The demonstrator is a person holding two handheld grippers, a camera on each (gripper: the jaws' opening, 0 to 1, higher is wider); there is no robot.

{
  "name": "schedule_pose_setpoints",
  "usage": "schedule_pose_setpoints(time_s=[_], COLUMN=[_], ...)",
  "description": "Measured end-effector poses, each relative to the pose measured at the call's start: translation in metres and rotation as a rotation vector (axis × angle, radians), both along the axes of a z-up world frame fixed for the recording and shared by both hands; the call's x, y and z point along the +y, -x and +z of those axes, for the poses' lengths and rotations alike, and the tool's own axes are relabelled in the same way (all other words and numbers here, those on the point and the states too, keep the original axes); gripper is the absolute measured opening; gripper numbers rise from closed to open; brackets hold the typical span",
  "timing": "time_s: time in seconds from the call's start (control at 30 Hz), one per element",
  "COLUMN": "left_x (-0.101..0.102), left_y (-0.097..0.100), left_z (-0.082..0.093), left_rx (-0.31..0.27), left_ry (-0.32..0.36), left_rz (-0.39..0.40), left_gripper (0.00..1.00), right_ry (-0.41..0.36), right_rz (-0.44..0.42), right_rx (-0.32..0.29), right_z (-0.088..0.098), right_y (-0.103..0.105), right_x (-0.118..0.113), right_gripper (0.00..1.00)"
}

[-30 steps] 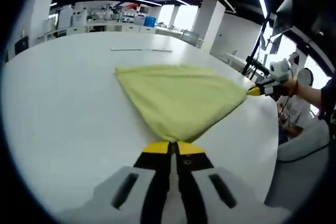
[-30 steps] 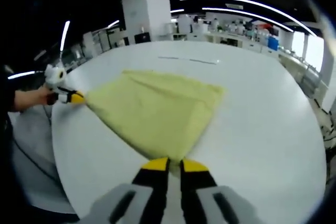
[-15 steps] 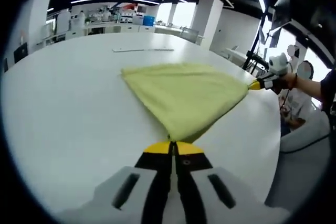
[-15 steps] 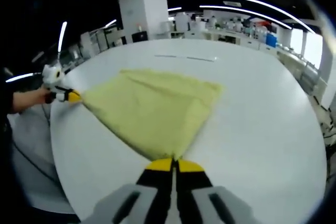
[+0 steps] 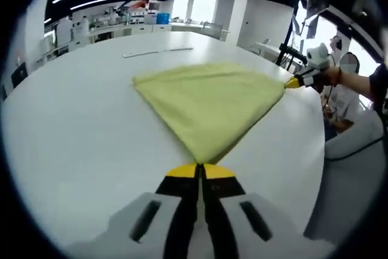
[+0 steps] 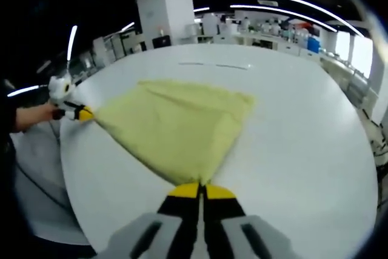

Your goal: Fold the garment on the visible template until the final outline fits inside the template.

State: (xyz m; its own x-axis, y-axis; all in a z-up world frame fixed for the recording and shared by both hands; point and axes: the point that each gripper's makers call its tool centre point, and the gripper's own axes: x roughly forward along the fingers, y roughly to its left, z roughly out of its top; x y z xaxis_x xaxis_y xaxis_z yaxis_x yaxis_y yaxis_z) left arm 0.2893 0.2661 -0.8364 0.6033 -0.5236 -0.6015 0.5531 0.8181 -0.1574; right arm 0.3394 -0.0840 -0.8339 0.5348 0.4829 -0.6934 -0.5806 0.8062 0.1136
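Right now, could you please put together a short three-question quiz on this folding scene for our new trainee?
1. True or false: the left gripper is shut on a corner of the yellow fabric garment.
2. What does the garment rest on? A. a white table B. a wooden floor C. a metal tray
3. Fill in: the right gripper grips the cloth with its jaws ____.

Key
1. True: its jaws are closed on the near corner, as the left gripper view shows.
2. A: the white table lies under the cloth.
3. Shut: the two yellow-tipped jaws meet on the cloth's corner, as the right gripper view shows.
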Motion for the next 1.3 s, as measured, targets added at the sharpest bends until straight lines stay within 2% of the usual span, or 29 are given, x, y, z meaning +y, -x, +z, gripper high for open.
schedule_pose_setpoints(time_s=[0.33,0.63,0.7,0.8,1.0,1.2,1.3], left_x=[0.005,0.003,0.002,0.003,0.001,-0.002,-0.001], left_y=[0.007,0.012,0.014,0.013,0.013,0.009,0.006], left_z=[-0.003,-0.003,-0.004,-0.005,-0.003,0.008,0.016], left_rx=[0.004,0.006,0.038,0.022,0.031,0.01,-0.003], left_ry=[-0.02,-0.017,0.031,0.012,0.02,0.026,0.051], left_rz=[-0.009,0.003,0.03,0.032,0.053,0.072,0.087], left_gripper=[0.0,0.0,0.0,0.0,0.02,0.2,0.27], right_ry=[-0.008,-0.006,0.008,0.012,0.0,0.0,0.002], right_rz=[0.004,0.01,0.015,0.015,0.019,0.014,0.023], right_rx=[0.016,0.018,0.017,0.012,0.006,0.006,-0.002], right_z=[-0.002,-0.002,-0.004,-0.004,-0.001,0.005,0.011], right_y=[0.018,0.02,0.02,0.019,0.019,0.019,0.021], right_x=[-0.001,0.0,-0.001,0.0,0.007,0.012,0.015], right_gripper=[0.0,0.0,0.0,0.01,0.17,0.39,0.44])
